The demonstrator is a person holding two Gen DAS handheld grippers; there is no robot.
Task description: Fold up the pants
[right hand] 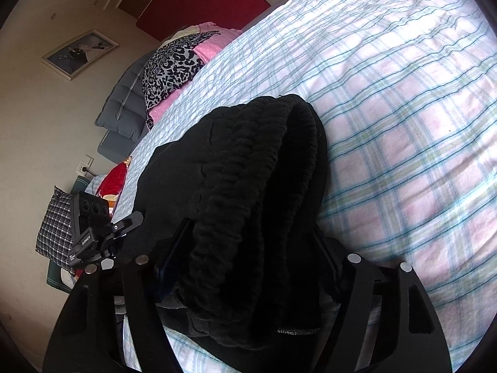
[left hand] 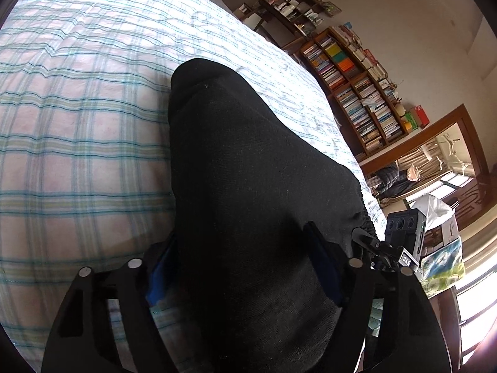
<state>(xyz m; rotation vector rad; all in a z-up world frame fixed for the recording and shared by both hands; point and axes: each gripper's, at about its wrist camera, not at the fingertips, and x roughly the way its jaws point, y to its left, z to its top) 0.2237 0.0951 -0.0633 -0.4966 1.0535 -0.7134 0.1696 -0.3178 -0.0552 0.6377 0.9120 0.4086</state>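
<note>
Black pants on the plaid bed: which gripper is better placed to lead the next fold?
Probably right. The right gripper clamps the bunched waistband of the black pants, doubled over. The left gripper pinches plain fabric. Both hold above the plaid sheet.

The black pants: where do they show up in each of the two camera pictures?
Left wrist view: the black pants fill the centre and bottom, running between the left gripper fingers.
Right wrist view: their ribbed waistband sits centre-low, inside the right gripper.
Shared landmark: the plaid bedsheet beneath them.
</note>
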